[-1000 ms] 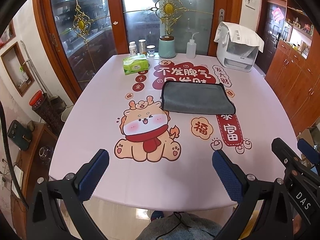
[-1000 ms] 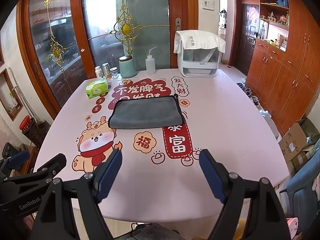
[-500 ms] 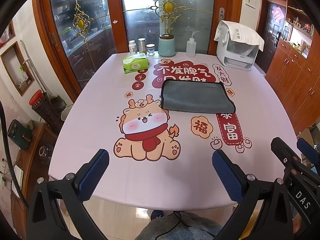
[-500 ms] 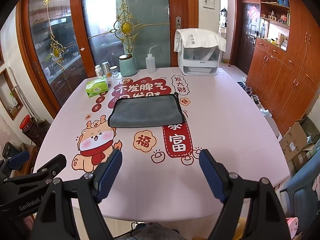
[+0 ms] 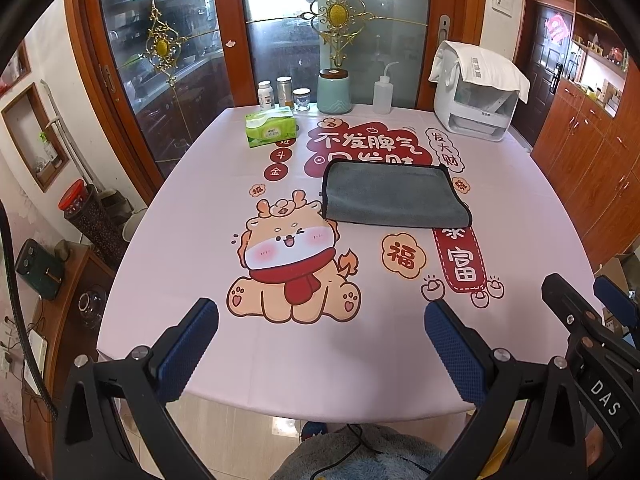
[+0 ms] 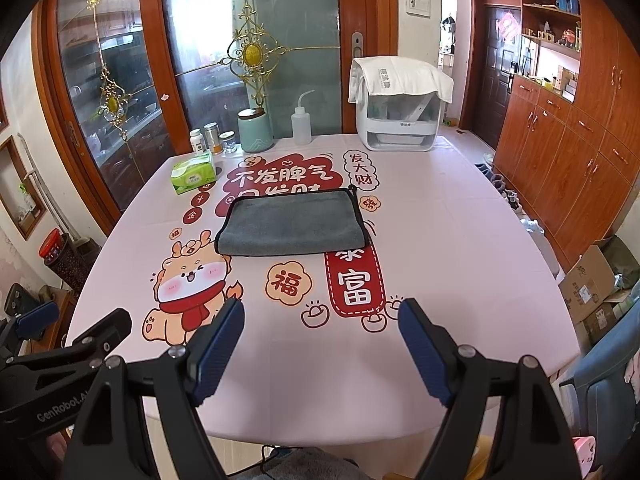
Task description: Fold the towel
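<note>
Little has changed over the past second: both grippers hover at the near edge of the desk (image 5: pixel 192 216) as before, the views drifting only slightly, the towel unmoved. The left gripper (image 5: pixel 320 344) has its blue-padded jaws spread wide with nothing between them; the right gripper (image 6: pixel 320 344) is likewise wide and empty. The grey towel (image 5: pixel 394 196), dark-edged and already doubled over, lies flat at mid-desk, well apart from both grippers, covering part of the red printed lettering on the pink tablecloth, just beyond the cartoon deer (image 5: pixel 292 264). Along the far edge, left to right: a green tissue pack (image 5: pixel 271 126), a white pill bottle (image 5: pixel 266 95), a metal tin (image 5: pixel 284 91), a small glass jar (image 5: pixel 302 99), a teal canister (image 5: pixel 334 92), a white squeeze bottle (image 5: pixel 382 94) and a white appliance (image 5: pixel 476 110) draped with a white cloth. Nothing on the desk stands between the grippers and the towel
</note>
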`<state>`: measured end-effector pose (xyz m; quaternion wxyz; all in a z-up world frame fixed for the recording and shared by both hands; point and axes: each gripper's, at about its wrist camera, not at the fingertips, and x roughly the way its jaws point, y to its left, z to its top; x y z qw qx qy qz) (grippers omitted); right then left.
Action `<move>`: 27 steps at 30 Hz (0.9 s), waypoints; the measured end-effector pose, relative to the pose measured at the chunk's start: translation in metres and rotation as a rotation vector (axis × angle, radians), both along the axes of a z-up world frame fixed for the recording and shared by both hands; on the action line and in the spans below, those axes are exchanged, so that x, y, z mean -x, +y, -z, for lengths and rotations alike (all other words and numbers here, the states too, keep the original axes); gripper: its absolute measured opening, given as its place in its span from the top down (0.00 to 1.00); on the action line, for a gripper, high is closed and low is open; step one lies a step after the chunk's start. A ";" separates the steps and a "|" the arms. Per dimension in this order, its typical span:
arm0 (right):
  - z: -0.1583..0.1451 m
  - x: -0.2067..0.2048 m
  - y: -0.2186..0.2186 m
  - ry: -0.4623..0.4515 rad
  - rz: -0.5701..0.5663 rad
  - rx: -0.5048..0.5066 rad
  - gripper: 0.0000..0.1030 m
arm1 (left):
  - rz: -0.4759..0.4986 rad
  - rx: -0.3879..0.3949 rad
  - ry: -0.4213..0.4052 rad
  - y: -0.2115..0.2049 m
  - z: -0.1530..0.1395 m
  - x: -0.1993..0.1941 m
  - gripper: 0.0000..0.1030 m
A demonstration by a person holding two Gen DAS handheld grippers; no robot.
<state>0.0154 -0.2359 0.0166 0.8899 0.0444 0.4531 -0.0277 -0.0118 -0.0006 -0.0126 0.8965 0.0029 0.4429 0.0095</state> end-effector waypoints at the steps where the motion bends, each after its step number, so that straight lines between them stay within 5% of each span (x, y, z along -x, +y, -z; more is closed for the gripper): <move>1: 0.000 0.000 0.000 0.000 0.000 0.001 0.22 | 0.000 0.000 -0.001 0.000 0.000 0.000 0.00; 27: 0.004 -0.004 0.000 0.011 -0.013 -0.007 0.22 | -0.004 -0.005 0.003 -0.001 -0.001 -0.002 0.00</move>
